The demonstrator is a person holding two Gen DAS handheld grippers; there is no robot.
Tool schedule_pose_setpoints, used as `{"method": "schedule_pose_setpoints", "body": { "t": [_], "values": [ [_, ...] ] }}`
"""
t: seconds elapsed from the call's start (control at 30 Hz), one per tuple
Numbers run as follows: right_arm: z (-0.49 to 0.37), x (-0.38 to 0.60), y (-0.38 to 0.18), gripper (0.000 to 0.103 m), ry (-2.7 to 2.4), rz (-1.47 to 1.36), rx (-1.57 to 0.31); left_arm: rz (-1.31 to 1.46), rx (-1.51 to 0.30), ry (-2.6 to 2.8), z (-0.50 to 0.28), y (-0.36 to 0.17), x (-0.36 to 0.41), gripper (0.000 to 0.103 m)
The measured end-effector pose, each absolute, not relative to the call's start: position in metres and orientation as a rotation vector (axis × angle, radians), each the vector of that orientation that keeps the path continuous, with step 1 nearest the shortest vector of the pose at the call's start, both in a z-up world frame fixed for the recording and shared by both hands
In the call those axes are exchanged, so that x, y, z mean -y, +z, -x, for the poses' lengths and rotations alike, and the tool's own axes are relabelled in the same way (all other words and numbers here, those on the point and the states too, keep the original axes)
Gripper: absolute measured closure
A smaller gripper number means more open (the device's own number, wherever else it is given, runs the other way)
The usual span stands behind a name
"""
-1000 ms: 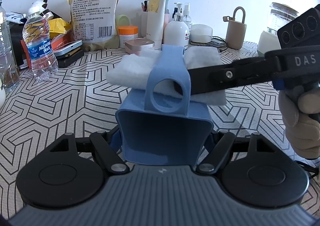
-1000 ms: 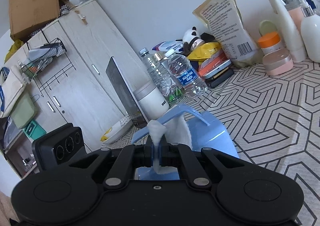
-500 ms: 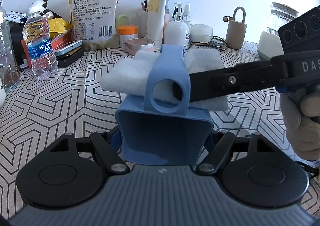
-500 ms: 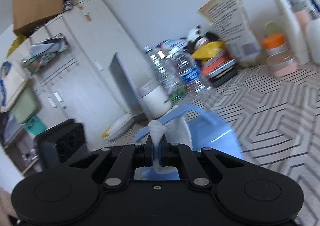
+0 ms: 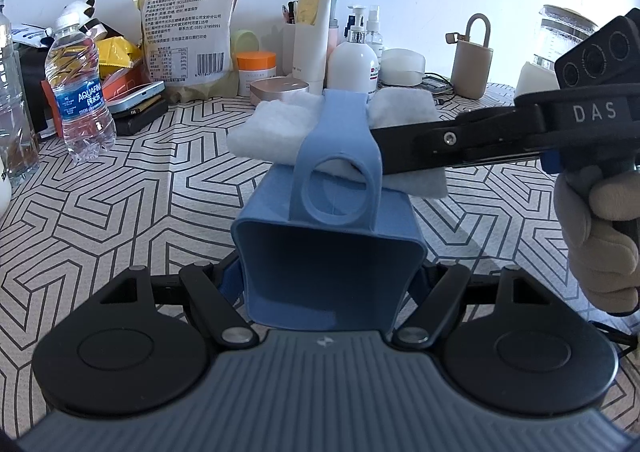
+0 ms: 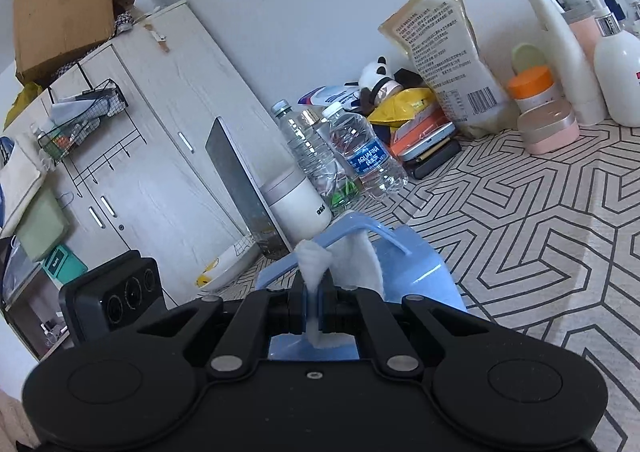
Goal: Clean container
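My left gripper is shut on a blue plastic container, clamping its sides, with the open mouth facing the camera. Its handle, which has a ring hole, arches over the upper side. A white cloth lies across that upper side, under the handle. My right gripper reaches in from the right, held by a gloved hand. In the right wrist view, the right gripper is shut on the cloth, pressing it against the container.
The patterned tablecloth carries water bottles, a snack bag, lotion bottles, an orange-lidded jar and a pink tin along the wall. A laptop, white cup and cabinet stand to the left.
The right gripper rubbed the cloth a little down and nearer over the container, then back up. The container and left gripper stayed put.
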State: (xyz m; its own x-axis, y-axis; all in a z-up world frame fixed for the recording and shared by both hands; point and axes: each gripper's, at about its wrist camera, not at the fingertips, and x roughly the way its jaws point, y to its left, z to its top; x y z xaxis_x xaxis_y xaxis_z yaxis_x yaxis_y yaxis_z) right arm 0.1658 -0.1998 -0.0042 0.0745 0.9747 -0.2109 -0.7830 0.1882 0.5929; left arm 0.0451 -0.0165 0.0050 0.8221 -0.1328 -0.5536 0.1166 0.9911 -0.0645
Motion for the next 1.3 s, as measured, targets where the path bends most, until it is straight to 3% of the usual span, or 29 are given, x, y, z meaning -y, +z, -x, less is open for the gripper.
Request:
{"method": "schedule_pose_setpoints", "body": {
  "t": [1.3],
  "values": [
    [-0.178, 0.199, -0.007, 0.099, 1.369, -0.354, -0.635, 0.029, -0.59, -0.134, -0.044, 0.006, 0.018, 0.027]
  ]
}}
